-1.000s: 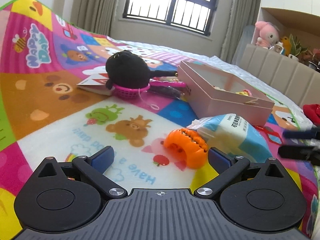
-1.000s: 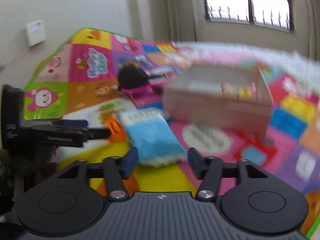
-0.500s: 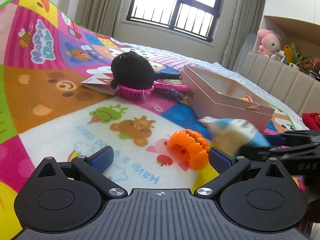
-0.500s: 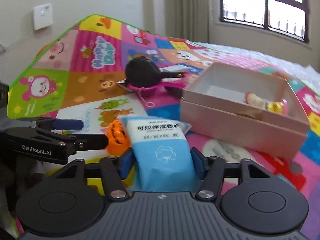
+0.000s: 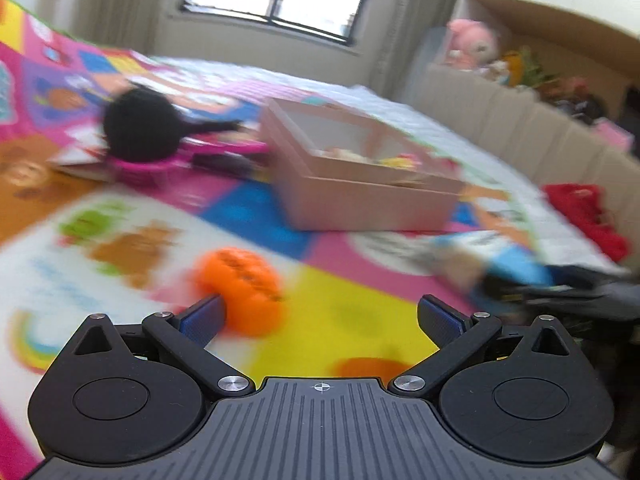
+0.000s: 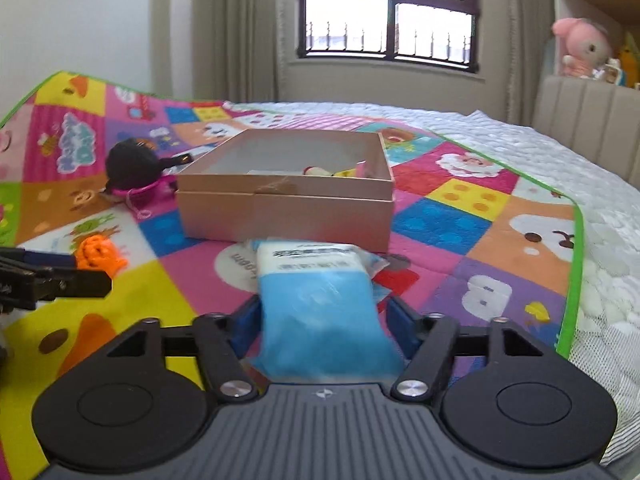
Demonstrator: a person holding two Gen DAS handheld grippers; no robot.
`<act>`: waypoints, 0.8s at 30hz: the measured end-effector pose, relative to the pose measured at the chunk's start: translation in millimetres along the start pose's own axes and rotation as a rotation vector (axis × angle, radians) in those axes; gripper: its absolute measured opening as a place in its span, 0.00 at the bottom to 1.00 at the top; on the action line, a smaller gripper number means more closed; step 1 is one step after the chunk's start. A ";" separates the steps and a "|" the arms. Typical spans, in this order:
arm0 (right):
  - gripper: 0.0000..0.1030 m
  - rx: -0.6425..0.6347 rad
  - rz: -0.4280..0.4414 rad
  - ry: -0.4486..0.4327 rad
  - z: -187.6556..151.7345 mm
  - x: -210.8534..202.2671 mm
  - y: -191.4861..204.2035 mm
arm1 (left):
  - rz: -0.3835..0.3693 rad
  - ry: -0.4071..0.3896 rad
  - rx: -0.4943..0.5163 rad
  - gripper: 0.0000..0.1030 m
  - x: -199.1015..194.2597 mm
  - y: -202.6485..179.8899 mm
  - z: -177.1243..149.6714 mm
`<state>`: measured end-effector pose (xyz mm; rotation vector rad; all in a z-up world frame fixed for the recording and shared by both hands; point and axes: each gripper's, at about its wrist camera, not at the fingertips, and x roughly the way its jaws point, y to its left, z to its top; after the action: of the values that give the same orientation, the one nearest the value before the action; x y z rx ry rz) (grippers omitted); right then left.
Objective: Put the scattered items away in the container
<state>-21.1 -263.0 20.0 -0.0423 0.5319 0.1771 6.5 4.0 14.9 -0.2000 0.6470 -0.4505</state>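
The right gripper [image 6: 324,312] has the blue pack [image 6: 320,300] pinched between its fingers, clamped on the pack's two sides, and the pack's long axis runs straight forward along the fingers, pointing at the box [image 6: 286,200]. That box sits dead ahead of the right gripper on the mat [image 6: 440,216], its near wall facing us, its top open, with a few small toys already lying toward its far right corner. So the move looks simple to me: carry the pack forward and up over that near wall, then let go above the bare part of the box floor on the left. The pack looks soft and squashy, so it may sag at its free end and catch on the rim if it goes in low. Over on the other side, the left gripper [image 5: 320,316] is spread wide and holds nothing; this view is badly smeared, but the orange toy [image 5: 242,290] lies on the mat at its left finger [image 5: 202,318], either touching it or just beside it, I cannot tell which. From the left gripper the box is ahead and slightly right. The black toy [image 6: 130,162] in its pink basket [image 6: 140,192] waits left of the box, nearer the left hand's side.
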 end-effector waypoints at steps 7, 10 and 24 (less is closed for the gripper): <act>0.78 0.001 -0.010 -0.003 -9.0 11.6 3.3 | -0.035 -0.009 0.095 1.00 -10.3 -19.1 0.6; 0.82 0.015 -0.003 -0.006 -10.5 12.7 1.1 | 0.186 -0.016 0.162 1.00 -3.9 -17.9 -0.1; 0.89 -0.009 -0.013 -0.020 -14.1 13.3 6.3 | 0.304 -0.010 0.220 0.84 26.3 -31.8 0.9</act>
<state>-18.0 -255.9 1.2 -0.0526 0.5111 0.1668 14.8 -36.3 11.6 0.1045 0.6012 -0.2250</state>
